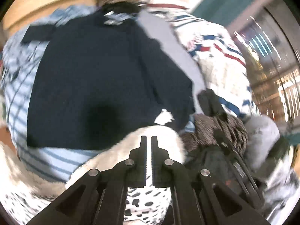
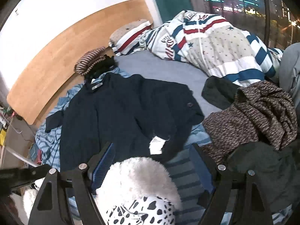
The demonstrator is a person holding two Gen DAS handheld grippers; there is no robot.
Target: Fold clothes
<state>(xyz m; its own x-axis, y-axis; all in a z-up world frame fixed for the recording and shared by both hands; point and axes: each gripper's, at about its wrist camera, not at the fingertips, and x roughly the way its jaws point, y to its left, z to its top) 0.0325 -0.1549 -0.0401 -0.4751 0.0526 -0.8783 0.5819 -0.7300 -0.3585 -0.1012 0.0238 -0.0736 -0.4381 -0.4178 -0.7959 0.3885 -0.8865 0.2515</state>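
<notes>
A dark navy garment [image 2: 120,112] lies spread flat in the middle of the bed, collar toward the wooden headboard [image 2: 75,43], with a small grey label at the neck. One sleeve reaches out toward the headboard side; the other is folded back across the body, and a white patch [image 2: 156,145] shows at its lower edge. Under the navy garment lies a blue striped cloth [image 2: 48,140], which sticks out on the headboard side and below the hem. Beyond the navy garment is the bare grey sheet [image 2: 159,69], then a rumpled star-and-stripe duvet [image 2: 215,45]. Beside the navy garment, away from the headboard, sits a heap of brown marled knitwear [image 2: 253,116]. A fluffy white and black-spotted piece [image 2: 138,183] lies just below the navy garment's hem.

The left gripper [image 1: 149,140] has its jaws together, only a thin slit between them, with nothing seen clamped; the fluffy spotted piece shows behind them. The right gripper [image 2: 151,150] stands with its jaws wide apart, holding nothing, framing the fluffy piece and the navy hem.
</notes>
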